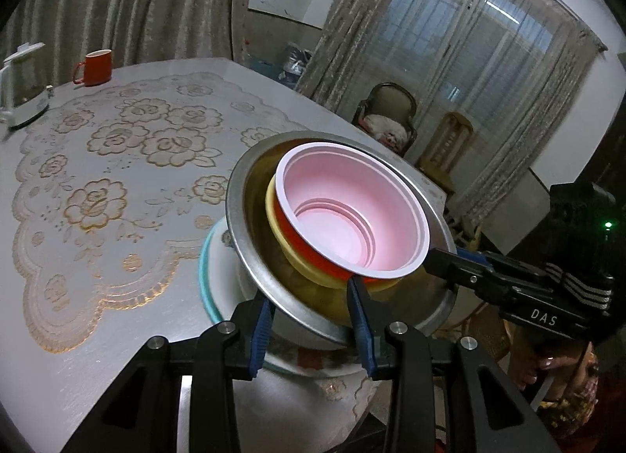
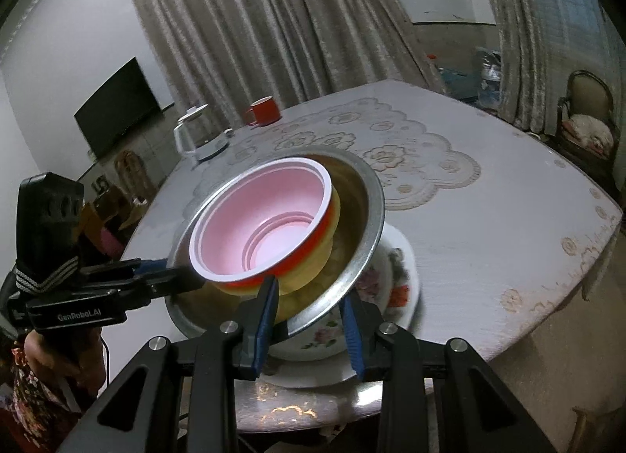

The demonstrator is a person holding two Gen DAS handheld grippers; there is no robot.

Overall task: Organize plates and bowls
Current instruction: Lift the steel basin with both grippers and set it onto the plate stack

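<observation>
A steel bowl [image 1: 234, 218] [image 2: 371, 210] holds a yellow bowl [image 1: 309, 269] [image 2: 313, 261], and a red bowl with a pink inside [image 1: 352, 214] [image 2: 266, 218] sits nested in that. My left gripper [image 1: 311, 296] [image 2: 191, 277] is shut on the steel bowl's near rim, one finger inside and one outside. My right gripper [image 2: 309, 290] [image 1: 434, 257] clamps the rim on the opposite side in the same way. Under the stack lies a white floral dish with a teal rim [image 1: 205, 269] [image 2: 395, 277]. I cannot tell whether the steel bowl touches it.
The table [image 1: 39, 374] [image 2: 489, 249] carries a lace cloth, with a red mug [image 1: 96, 67] [image 2: 266, 110] and a glass kettle [image 1: 21, 92] [image 2: 199, 136] at its far side. Chairs [image 1: 387, 116] [image 2: 587, 120] stand beyond the table edge. A person's hand [image 2: 58, 355] holds the left gripper.
</observation>
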